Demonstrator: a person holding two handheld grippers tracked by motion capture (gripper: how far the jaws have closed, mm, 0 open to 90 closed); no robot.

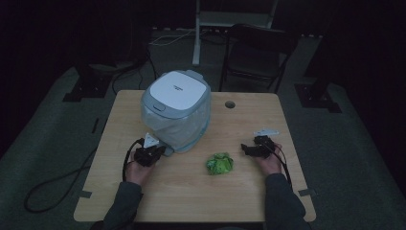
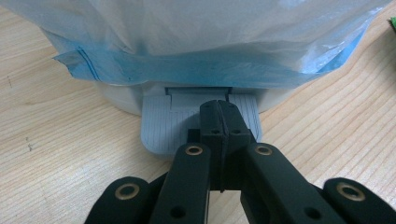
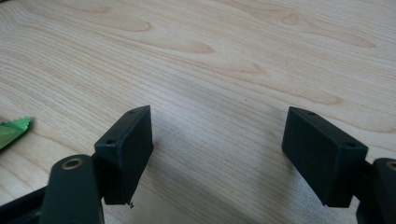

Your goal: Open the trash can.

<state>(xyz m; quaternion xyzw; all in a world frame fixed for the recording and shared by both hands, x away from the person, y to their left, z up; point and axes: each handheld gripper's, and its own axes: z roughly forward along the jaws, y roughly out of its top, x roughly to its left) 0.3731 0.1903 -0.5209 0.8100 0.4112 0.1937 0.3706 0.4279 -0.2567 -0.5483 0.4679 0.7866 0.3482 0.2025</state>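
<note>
A small white pedal bin (image 1: 177, 110) with a grey-blue lid and a clear blue-tinted liner bag (image 2: 205, 42) stands on the wooden table (image 1: 191, 191). My left gripper (image 2: 219, 114) is shut, its joined tips resting over the bin's grey ribbed foot pedal (image 2: 161, 126); in the high view the left gripper (image 1: 149, 154) sits at the bin's near left base. A crumpled green wrapper (image 1: 219, 163) lies in front of the bin. My right gripper (image 1: 256, 148) hovers to the right of the wrapper, open and empty (image 3: 217, 149), with a green corner of the wrapper (image 3: 11, 130) at the far left.
A round cable hole (image 1: 230, 104) sits in the table near its far edge. A dark folding chair (image 1: 256, 52) and a white stand (image 1: 197, 33) are behind the table. Cables trail over the floor at the left (image 1: 57, 184).
</note>
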